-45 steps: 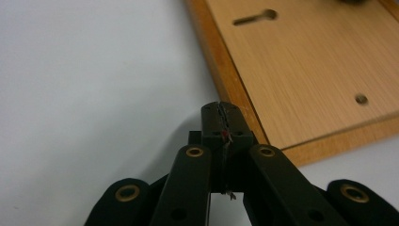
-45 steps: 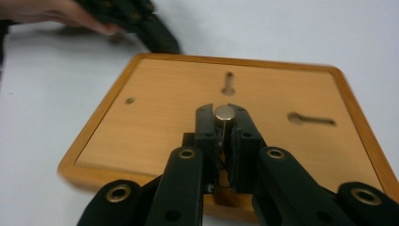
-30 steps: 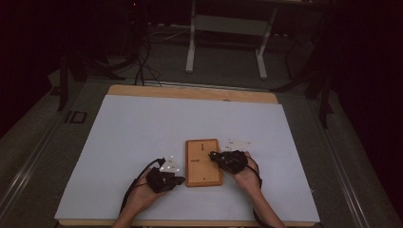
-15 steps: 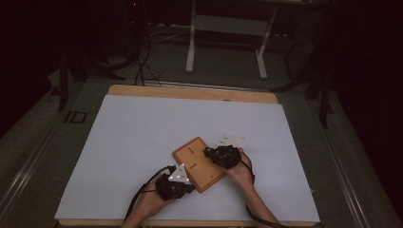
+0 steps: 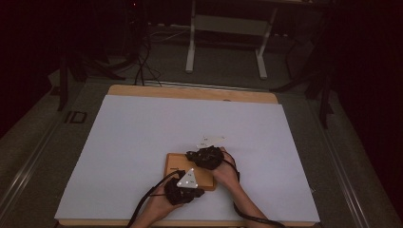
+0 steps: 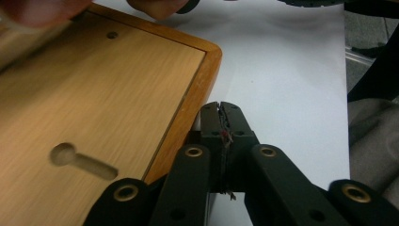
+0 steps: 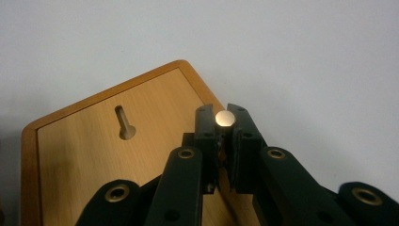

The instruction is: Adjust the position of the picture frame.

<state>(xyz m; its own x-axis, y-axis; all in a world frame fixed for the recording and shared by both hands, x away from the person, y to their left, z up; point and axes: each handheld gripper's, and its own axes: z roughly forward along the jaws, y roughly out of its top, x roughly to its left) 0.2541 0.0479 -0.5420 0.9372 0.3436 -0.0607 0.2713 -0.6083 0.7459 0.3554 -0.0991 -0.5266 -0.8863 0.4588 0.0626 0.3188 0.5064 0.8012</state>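
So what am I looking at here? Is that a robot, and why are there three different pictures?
No robot: a person holds a black two-jaw gripper in each hand. The high view looks down on a table covered by a white sheet, where a wooden board lies between the left gripper and the right gripper. The other two pictures come from small cameras riding on the grippers. In the left gripper view the jaws are shut beside the board's rounded corner, gripping nothing. In the right gripper view the jaws hold a small round metal piece over the board's edge, near a keyhole-shaped slot.
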